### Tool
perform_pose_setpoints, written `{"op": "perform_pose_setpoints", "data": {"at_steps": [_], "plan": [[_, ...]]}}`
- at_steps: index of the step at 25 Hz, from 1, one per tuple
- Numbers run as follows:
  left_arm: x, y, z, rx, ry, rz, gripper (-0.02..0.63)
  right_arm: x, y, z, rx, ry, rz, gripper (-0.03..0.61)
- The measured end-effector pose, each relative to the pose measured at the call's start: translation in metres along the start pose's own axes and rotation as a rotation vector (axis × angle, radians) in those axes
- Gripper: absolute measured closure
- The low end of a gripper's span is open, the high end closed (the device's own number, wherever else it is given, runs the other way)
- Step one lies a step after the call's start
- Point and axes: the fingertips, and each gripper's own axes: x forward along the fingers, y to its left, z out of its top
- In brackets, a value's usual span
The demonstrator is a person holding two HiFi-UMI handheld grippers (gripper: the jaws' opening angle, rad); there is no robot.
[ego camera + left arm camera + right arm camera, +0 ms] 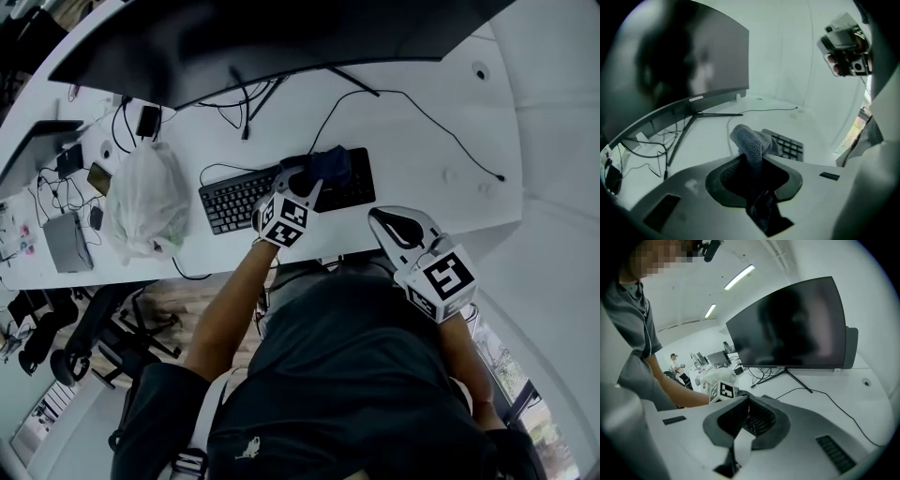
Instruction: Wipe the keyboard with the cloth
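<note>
The black keyboard (239,199) lies on the white desk (441,159) in front of the monitor. In the head view my left gripper (309,180) hovers over the keyboard's right half, shut on a bunched dark blue cloth (330,166) that covers those keys. In the left gripper view the cloth (749,140) sticks up between the jaws, and the keyboard's (788,146) end shows just beyond it. My right gripper (392,221) hangs at the desk's front edge, right of the keyboard, shut with nothing in it. In the right gripper view the right gripper (749,403) points toward the monitor (797,329).
A large curved monitor (262,37) stands behind the keyboard, with cables (412,111) trailing across the desk. A white plastic bag (145,202) sits left of the keyboard, a grey box (67,241) and small gadgets further left. An office chair (89,328) stands below the desk.
</note>
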Motion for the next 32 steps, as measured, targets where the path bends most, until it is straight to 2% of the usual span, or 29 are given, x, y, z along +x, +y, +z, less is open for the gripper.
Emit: {"op": "perform_pose_setpoints", "data": {"at_steps": [2, 4, 6, 8, 10, 15, 21, 24, 28, 32], "plan": [[-0.001, 0.034, 0.005, -0.008, 0.003, 0.049, 0.54, 0.007, 0.005, 0.0, -0.009, 0.009, 0.016, 0.569], [0.001, 0.046, 0.001, -0.054, 0.02, 0.041, 0.54, 0.011, 0.007, 0.001, -0.015, 0.015, 0.026, 0.569], [0.002, 0.04, -0.004, -0.1, 0.003, 0.035, 0.54, 0.013, 0.006, 0.001, -0.008, 0.021, 0.026, 0.569], [0.0, 0.027, -0.011, -0.112, -0.004, 0.041, 0.54, 0.014, 0.002, 0.001, 0.0, 0.024, 0.019, 0.569], [-0.002, 0.009, -0.017, -0.124, 0.01, 0.014, 0.54, 0.015, -0.002, 0.0, 0.006, 0.029, 0.01, 0.569], [-0.013, -0.008, -0.019, -0.081, 0.044, -0.051, 0.54, 0.024, -0.006, 0.003, 0.007, 0.053, 0.02, 0.569], [-0.011, 0.005, -0.016, -0.02, 0.045, -0.027, 0.54, 0.033, -0.009, 0.003, 0.014, 0.071, 0.027, 0.569], [-0.005, 0.008, -0.02, -0.057, 0.048, -0.033, 0.54, 0.034, -0.008, 0.004, 0.008, 0.072, 0.031, 0.569], [-0.011, -0.021, -0.027, -0.089, 0.051, -0.066, 0.54, 0.031, -0.008, 0.005, 0.011, 0.069, 0.026, 0.569], [-0.015, -0.053, -0.031, 0.007, 0.079, -0.132, 0.54, 0.026, -0.01, 0.002, 0.016, 0.065, 0.02, 0.569]]}}
